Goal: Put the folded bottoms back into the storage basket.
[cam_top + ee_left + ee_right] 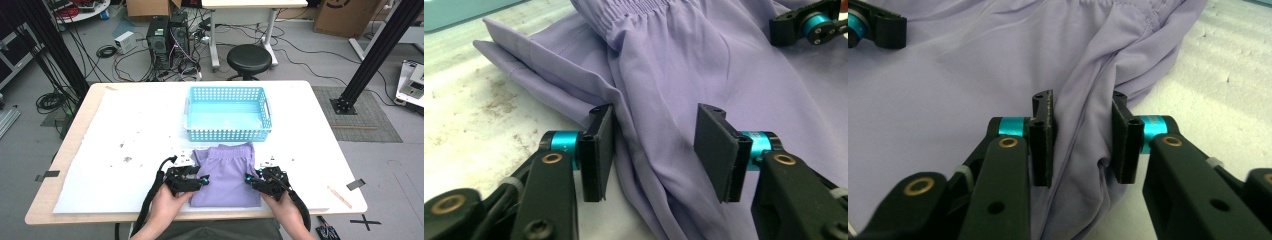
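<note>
Purple shorts (227, 172) lie flat on the white mat near the table's front edge, waistband toward the basket. My left gripper (204, 179) is at their left edge; in the left gripper view its jaws (654, 150) stand apart astride a raised fold of the shorts (674, 65), with a gap at the pads. At the right edge, my right gripper (248, 179) has its jaws (1080, 140) close together, and a bunched ridge of the shorts (973, 65) fills the space between the pads and puckers against them.
A light blue plastic basket (227, 134) stands just behind the shorts, holding nothing. The white mat (130, 145) has small dark specks to the left. A wooden stick (339, 196) lies by the front right corner. A black stool (249, 59) stands beyond the table.
</note>
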A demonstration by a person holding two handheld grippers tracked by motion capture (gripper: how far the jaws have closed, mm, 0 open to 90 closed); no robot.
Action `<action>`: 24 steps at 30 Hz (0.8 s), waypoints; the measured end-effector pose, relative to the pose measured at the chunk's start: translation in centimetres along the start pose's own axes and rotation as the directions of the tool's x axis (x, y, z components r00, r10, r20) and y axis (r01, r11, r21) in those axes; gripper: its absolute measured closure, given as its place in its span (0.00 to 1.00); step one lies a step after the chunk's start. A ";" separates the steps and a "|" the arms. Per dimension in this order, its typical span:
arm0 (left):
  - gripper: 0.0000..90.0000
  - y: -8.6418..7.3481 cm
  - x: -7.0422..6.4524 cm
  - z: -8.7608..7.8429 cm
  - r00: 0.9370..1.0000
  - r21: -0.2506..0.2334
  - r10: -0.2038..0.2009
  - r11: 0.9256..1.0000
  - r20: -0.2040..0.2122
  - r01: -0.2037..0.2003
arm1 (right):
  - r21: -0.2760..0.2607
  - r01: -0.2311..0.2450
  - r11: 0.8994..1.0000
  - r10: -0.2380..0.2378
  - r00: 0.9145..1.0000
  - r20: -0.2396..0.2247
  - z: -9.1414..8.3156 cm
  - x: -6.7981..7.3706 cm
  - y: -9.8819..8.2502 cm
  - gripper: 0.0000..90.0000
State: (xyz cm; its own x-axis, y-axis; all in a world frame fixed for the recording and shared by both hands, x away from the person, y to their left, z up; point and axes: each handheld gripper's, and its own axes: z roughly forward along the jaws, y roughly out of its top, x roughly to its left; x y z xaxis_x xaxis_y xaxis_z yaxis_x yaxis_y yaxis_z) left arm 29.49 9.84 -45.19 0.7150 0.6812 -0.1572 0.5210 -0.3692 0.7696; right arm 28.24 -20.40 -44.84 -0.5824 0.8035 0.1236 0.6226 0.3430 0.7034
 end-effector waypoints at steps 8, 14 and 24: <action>0.79 0.0 0.2 0.0 1.000 -0.001 0.011 1.000 0.007 -0.011 | -0.001 0.025 1.000 -0.025 1.000 0.004 0.0 0.2 0.0 0.86; 0.90 0.2 -0.1 0.1 0.999 0.003 0.051 0.999 0.019 -0.051 | -0.008 0.045 0.999 -0.045 0.999 -0.006 0.0 0.3 0.0 0.90; 0.93 0.8 0.0 -0.5 0.996 -0.018 0.067 0.998 0.058 -0.066 | -0.065 0.041 0.997 -0.044 0.998 -0.037 -0.9 -0.1 0.4 0.94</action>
State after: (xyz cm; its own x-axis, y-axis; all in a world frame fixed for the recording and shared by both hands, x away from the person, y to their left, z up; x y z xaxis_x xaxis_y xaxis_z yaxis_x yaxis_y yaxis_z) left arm 29.69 9.88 -44.27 0.7739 0.6174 -0.1411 0.4645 -0.4020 0.7890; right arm 28.08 -20.75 -43.97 -0.6278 0.7693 0.1184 0.5626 0.3434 0.7520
